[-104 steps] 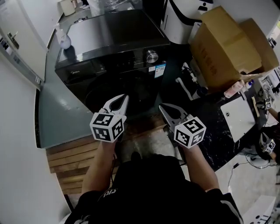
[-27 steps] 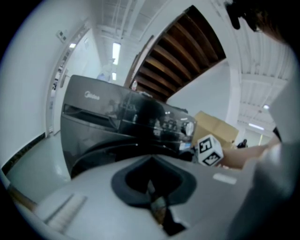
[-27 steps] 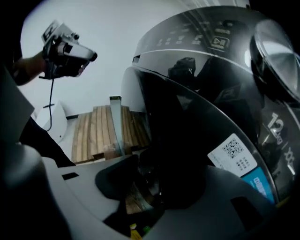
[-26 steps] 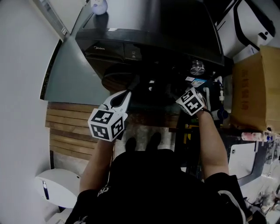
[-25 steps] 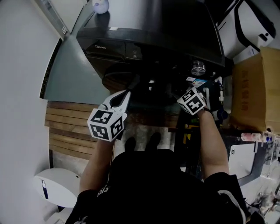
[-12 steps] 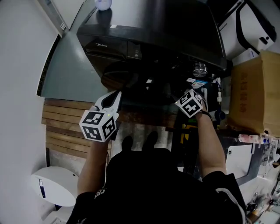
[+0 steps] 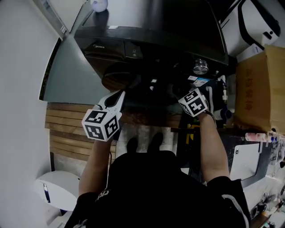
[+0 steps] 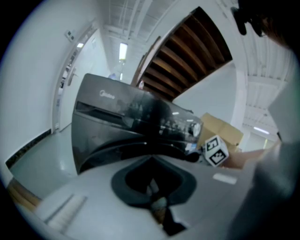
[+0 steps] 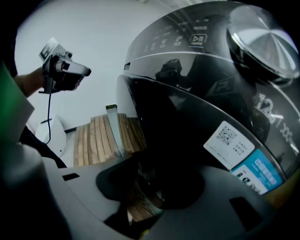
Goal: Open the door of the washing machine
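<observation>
The black washing machine (image 7: 147, 26) stands in front of me, its round dark door (image 7: 133, 84) below the control panel and silver knob (image 7: 200, 67). My right gripper (image 7: 181, 95) reaches to the door's right edge, its marker cube (image 7: 194, 102) towards me. In the right gripper view the right gripper (image 9: 154, 187) has its jaws closing around the door's dark rim (image 9: 187, 126). Wood floor still shows in the gap beside the rim. My left gripper (image 7: 118, 99) hovers before the door's left part, shut and holding nothing. The left gripper (image 8: 157, 206) points at the machine (image 8: 131, 122).
A cardboard box (image 7: 260, 89) stands right of the machine, with a white appliance (image 7: 254, 22) behind it. A white bottle (image 7: 99, 4) sits on the machine's top. Wooden slats (image 7: 67, 129) cover the floor at left, and a white device (image 7: 55, 191) sits lower left.
Since about four seconds ago I have come close to the machine and the right gripper has gone to the door's right edge. Over the last second both grippers have barely shifted.
</observation>
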`<state>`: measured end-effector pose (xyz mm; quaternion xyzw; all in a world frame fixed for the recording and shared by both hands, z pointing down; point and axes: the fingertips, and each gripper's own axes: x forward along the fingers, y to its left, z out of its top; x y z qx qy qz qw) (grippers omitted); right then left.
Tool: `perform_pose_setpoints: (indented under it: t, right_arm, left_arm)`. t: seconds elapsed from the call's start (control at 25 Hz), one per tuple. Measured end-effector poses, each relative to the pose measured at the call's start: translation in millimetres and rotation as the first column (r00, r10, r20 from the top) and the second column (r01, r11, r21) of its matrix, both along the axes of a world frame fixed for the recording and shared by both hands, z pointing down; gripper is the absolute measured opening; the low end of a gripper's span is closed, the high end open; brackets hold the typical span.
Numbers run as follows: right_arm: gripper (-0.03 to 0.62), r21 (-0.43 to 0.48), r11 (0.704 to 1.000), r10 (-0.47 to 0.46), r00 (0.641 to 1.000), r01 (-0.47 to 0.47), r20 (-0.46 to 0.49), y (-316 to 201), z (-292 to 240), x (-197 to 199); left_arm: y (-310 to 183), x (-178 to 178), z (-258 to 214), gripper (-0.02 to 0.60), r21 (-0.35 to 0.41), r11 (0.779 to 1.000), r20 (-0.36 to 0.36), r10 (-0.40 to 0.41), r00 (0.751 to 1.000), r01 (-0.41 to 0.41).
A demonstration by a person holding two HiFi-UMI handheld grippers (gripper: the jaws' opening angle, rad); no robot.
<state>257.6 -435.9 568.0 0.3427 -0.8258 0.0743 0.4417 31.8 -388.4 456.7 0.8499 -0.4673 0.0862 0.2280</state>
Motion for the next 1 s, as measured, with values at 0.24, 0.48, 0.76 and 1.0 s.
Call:
perform_pose_setpoints:
  t: [0.24,0.48,0.76,1.0]
  right_arm:
    - [0.129,-0.071,0.997,-0.008,0.961,0.029,0.275,84.7,-2.1,-20.8]
    - [0.12,0.002,0.993,0.115,0.967,-0.118,0.226,99.3,-2.3,-26.8]
    - [0.121,0.02,0.983,0.177,0.967,-0.184,0.182,124.9,1.6,-39.7]
    - [0.121,0.03,0.971,0.23,0.958,-0.238,0.17,145.3,2.0,-51.9]
  left_arm:
    - [0.8,2.3,-0.9,0.009,0.009,1.0,-0.015,0.029,0.999,-0.029]
    - [22.0,12.0,-2.1,0.009,0.022,0.993,-0.02,0.115,0.993,-0.114]
    - [43.6,7.5,4.7,0.009,0.012,0.981,-0.017,0.191,0.981,-0.191]
    - [50.8,0.8,5.1,0.011,0.015,0.973,-0.02,0.232,0.972,-0.232]
